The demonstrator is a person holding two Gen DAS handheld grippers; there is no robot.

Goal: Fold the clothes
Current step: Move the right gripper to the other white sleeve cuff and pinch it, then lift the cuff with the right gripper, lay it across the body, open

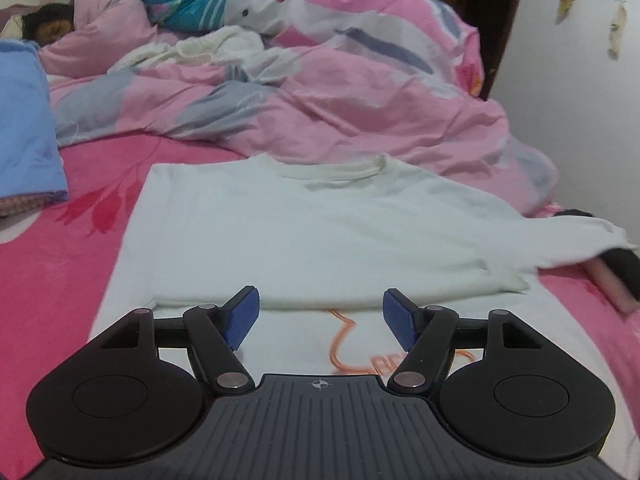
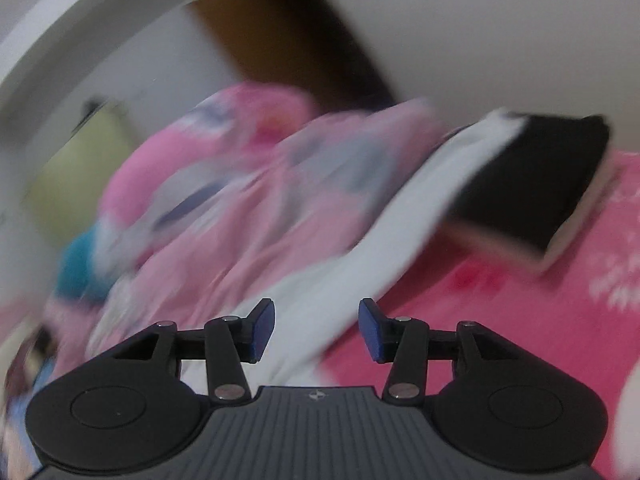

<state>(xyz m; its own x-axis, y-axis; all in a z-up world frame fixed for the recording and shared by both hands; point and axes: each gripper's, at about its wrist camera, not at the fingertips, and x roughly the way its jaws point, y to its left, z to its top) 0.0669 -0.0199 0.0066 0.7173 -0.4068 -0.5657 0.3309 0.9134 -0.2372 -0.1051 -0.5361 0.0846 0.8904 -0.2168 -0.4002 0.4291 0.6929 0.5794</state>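
Pale white cotton long-sleeved shirt (image 1: 320, 232) lies flat on the pink bed sheet (image 1: 80, 280), partly folded.
My left gripper (image 1: 320, 316) and right gripper (image 2: 316, 328) are both open and empty; the shirt looks soft, light, floppy, so I would pinch its outstretched sleeve (image 1: 580, 236) near the cuff.

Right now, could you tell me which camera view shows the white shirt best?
The left wrist view: the white shirt lies sharp and nearly whole on the pink bedsheet, neckline and one outstretched sleeve visible. The right wrist view is motion-blurred and catches only a white strip of it beside a black item.
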